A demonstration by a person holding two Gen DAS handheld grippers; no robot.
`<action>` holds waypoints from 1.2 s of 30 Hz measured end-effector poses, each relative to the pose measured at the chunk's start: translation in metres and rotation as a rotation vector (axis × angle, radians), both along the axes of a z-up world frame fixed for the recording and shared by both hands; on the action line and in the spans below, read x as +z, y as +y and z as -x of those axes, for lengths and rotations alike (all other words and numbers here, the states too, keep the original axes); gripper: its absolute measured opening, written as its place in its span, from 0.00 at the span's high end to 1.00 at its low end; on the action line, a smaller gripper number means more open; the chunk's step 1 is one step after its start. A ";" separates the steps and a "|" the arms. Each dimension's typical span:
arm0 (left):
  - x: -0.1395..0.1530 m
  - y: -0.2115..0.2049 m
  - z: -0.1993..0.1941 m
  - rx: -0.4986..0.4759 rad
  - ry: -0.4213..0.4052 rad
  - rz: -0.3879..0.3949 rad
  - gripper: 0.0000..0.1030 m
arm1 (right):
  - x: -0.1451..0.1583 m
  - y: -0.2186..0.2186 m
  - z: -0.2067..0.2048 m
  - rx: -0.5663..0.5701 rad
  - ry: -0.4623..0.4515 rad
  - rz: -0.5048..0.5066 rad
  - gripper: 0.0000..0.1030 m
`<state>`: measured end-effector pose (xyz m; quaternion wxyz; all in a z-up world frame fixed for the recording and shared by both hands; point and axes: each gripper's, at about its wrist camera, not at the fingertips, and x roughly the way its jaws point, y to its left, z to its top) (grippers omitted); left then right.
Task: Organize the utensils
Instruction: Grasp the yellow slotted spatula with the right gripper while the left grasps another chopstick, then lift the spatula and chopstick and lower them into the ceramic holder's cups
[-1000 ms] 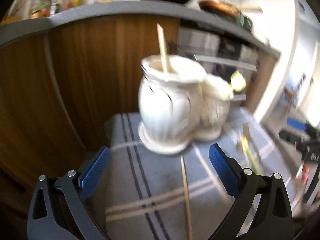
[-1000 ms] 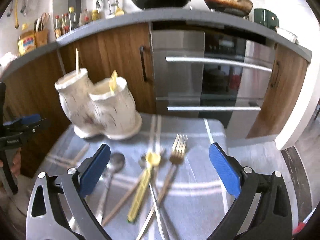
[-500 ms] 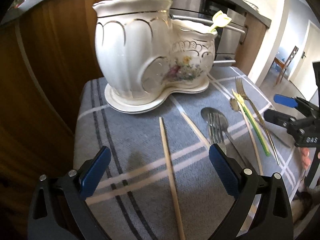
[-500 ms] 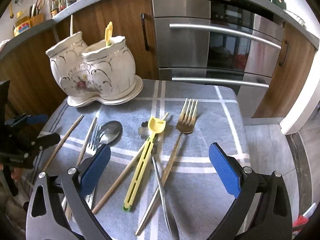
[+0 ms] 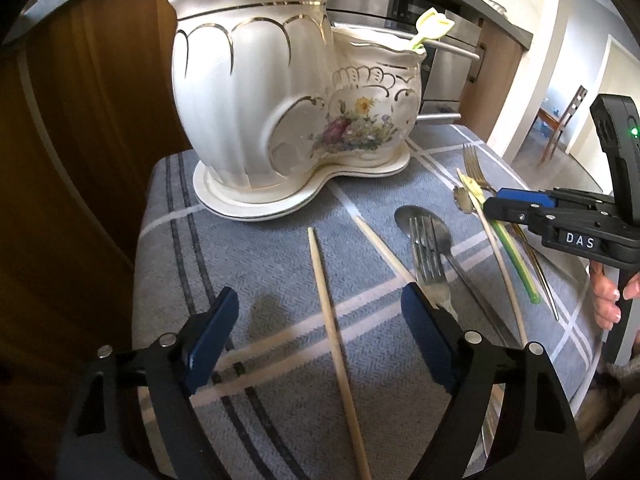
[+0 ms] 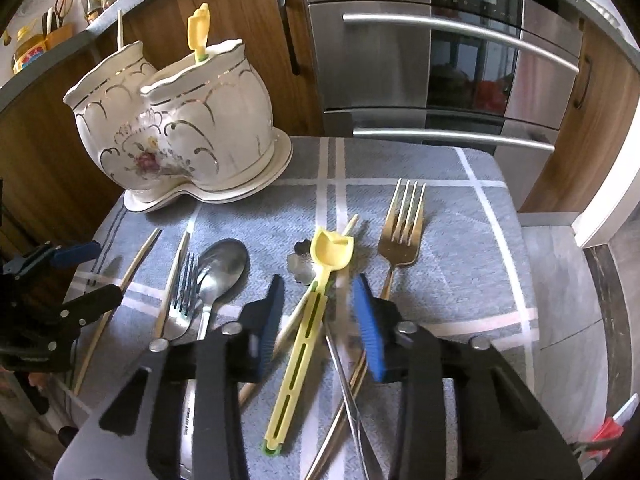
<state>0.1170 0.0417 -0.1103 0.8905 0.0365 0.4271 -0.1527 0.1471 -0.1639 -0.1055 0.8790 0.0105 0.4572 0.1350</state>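
Note:
A white two-pot ceramic holder (image 5: 280,120) (image 6: 180,132) stands at the back of the grey checked cloth; one pot holds a chopstick, the other a yellow utensil (image 6: 199,32). My left gripper (image 5: 316,336) is open, low over a loose chopstick (image 5: 332,320) lying between its fingers. My right gripper (image 6: 318,320) is partly closed around the handle of the yellow spoon (image 6: 308,320), its pads close to the handle; it also shows in the left wrist view (image 5: 516,204). A silver spoon (image 6: 220,268), a silver fork (image 6: 182,300) and a gold fork (image 6: 402,232) lie on the cloth.
More chopsticks (image 6: 172,276) and a thin metal utensil (image 6: 348,392) lie crossed among the cutlery. Wooden cabinets (image 6: 240,40) and a steel oven (image 6: 440,60) stand behind the table. The cloth's edge (image 5: 140,280) drops off at the left.
Both grippers have dropped lower and closer to the cloth. The right gripper's fingers have narrowed around the yellow spoon's handle. The left gripper now sits over the loose chopstick.

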 end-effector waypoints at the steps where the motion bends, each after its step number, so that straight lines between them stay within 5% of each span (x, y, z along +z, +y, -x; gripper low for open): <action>1: 0.000 0.000 0.000 -0.004 0.001 0.001 0.24 | -0.001 -0.001 -0.001 -0.002 0.006 -0.004 0.70; 4: -0.002 -0.001 -0.001 -0.020 0.015 0.007 0.41 | -0.005 -0.003 -0.004 -0.019 0.028 -0.025 0.70; 14: -0.010 -0.009 -0.005 -0.025 0.028 -0.076 0.71 | -0.013 -0.005 -0.009 -0.030 0.059 -0.071 0.75; 23: -0.008 -0.013 0.004 -0.044 0.063 -0.125 0.73 | -0.012 -0.006 -0.009 -0.035 0.070 -0.096 0.78; 26: -0.008 -0.012 0.002 -0.037 0.054 -0.126 0.93 | -0.014 -0.008 -0.011 -0.041 0.075 -0.116 0.84; 36: -0.003 -0.002 0.003 -0.045 0.025 -0.022 0.95 | 0.000 -0.012 -0.003 -0.061 0.024 -0.135 0.91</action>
